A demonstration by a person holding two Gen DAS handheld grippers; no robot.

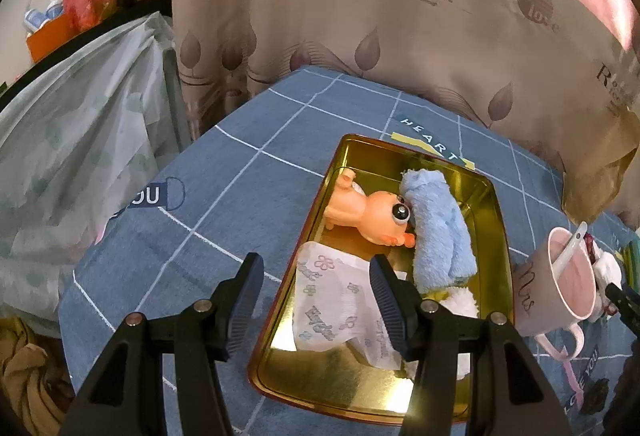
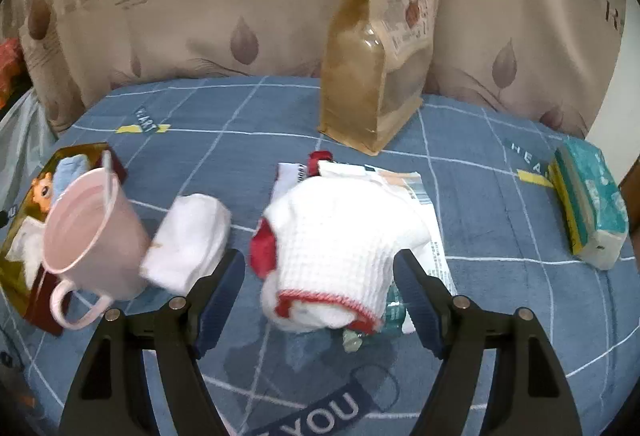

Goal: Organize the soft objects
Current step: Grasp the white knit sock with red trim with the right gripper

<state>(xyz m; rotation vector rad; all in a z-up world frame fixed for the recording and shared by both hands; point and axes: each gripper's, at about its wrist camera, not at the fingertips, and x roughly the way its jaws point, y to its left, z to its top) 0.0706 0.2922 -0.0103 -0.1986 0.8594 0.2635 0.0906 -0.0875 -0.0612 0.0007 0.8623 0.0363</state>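
Note:
A gold metal tray (image 1: pixel 502 236) lies on the blue checked cloth. In it are an orange rubber doll (image 1: pixel 368 209), a rolled light-blue towel (image 1: pixel 438 232), a white printed tissue pack (image 1: pixel 336 300) and a white fluffy cloth (image 1: pixel 464 306). My left gripper (image 1: pixel 316 302) is open, above the tray's near left part, over the tissue pack. My right gripper (image 2: pixel 320 296) is open, its fingers on either side of a white knitted cloth with red trim (image 2: pixel 344 248) lying on the cloth. A folded white sock (image 2: pixel 188 244) lies left of it.
A pink mug with a spoon (image 2: pixel 88 236) stands between tray and sock; it also shows in the left wrist view (image 1: pixel 560 284). A brown paper bag (image 2: pixel 380 47) stands at the back, a tissue pack (image 2: pixel 592 203) at right. Papers (image 2: pixel 416 191) lie under the knitted cloth. Curtains hang behind.

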